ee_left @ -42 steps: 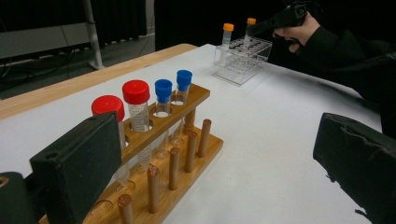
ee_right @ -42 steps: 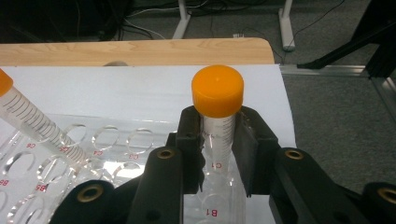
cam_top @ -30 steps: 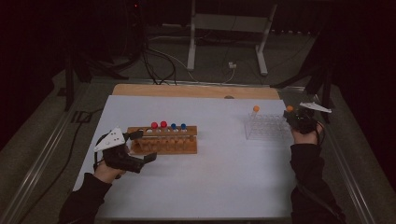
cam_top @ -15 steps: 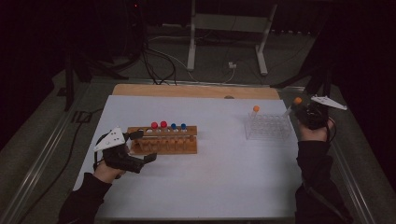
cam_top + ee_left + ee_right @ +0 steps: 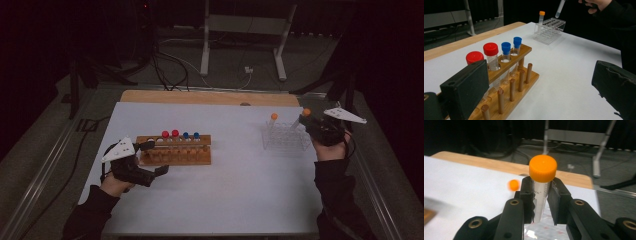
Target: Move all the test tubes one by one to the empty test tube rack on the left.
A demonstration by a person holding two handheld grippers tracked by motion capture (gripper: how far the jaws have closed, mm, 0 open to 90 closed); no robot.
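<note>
I have the right gripper (image 5: 541,206) clamped on the orange-capped tube (image 5: 542,187), just under its cap, held in the air above the clear rack (image 5: 286,136) at that rack's right edge. It looks light, stiff and slick plastic, so I judge a firm, not crushing, grip near the cap best. My left gripper (image 5: 150,157) rests with its jaws apart, far left of the clear rack, by the wooden rack (image 5: 175,150).
</note>
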